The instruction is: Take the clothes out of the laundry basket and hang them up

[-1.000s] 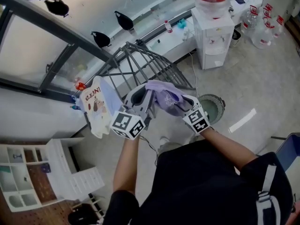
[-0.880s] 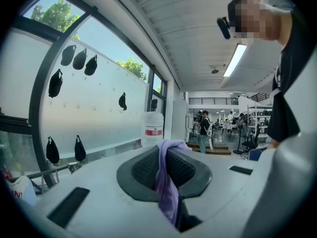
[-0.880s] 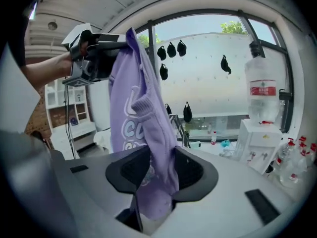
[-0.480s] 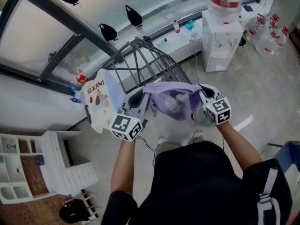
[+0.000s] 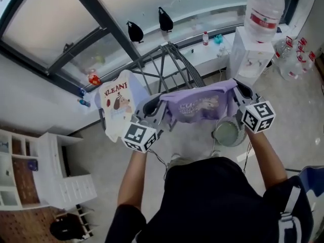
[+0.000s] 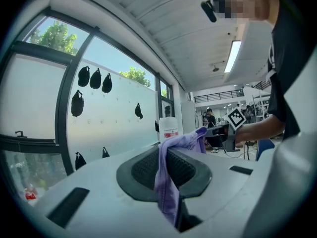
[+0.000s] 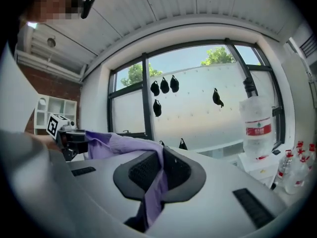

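**Purple garment held spread between both tools**

In the head view the purple garment (image 5: 200, 108) sits in the middle of the frame, pulled out wide between the left tool (image 5: 163, 110) and the right tool (image 5: 234, 89). Its printed face is turned up toward the camera.

The left tool is clamped on the garment's left edge. In the left gripper view a fold of purple cloth is pinched between the closed pads and trails off toward the right of the frame.

The right tool's jaws have just been closing and now press on the opposite edge. In the right gripper view the cloth is caught between the pads and runs off to the left of the frame.

Behind the garment, in the upper middle of the head view, stands a grey drying rack (image 5: 169, 65). A white printed top (image 5: 119, 103) hangs at the rack's left side, just beside the left tool. A water dispenser (image 5: 250, 57) with a bottle (image 5: 264, 9) on top fills the upper right. A white shelf unit (image 5: 20, 171) is at the lower left.
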Available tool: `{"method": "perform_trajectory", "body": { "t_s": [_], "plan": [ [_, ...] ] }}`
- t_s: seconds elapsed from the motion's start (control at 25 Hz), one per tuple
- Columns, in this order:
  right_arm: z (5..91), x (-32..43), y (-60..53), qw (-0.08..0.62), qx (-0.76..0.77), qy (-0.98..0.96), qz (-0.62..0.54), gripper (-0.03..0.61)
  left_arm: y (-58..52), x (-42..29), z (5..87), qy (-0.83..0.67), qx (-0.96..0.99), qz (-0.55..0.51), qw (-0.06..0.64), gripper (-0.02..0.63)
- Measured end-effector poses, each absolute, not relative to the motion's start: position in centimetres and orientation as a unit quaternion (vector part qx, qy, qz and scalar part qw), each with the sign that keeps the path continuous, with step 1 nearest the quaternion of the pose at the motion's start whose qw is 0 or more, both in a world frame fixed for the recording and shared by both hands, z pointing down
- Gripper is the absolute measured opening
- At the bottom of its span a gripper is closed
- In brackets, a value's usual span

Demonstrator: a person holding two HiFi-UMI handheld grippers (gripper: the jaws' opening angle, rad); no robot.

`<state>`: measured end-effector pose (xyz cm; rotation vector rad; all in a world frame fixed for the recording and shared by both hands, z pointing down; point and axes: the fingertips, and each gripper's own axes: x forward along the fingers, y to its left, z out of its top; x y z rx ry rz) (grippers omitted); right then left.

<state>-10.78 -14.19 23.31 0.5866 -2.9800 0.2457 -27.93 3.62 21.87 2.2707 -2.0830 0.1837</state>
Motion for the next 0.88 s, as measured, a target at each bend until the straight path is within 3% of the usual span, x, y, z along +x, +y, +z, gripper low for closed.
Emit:
{"method": "perform_trajectory", "body": {
  "t_s": [0.48, 0.88],
  "plan": [
    [14.6, -24.5, -13.5, 0.023, 0.224, -0.974, 0.026, 0.012, 6.4, -39.5, 15.4, -0.645, 0.763, 0.029, -0.012, 0.029],
    [17.3, -35.3, -15.4, 0.041, 0.212, -0.974, 0.068, 0.012, 4.9, -49.5, 19.5, -0.683, 0.729, 0.032, 0.034, 0.029]
  ]
}}
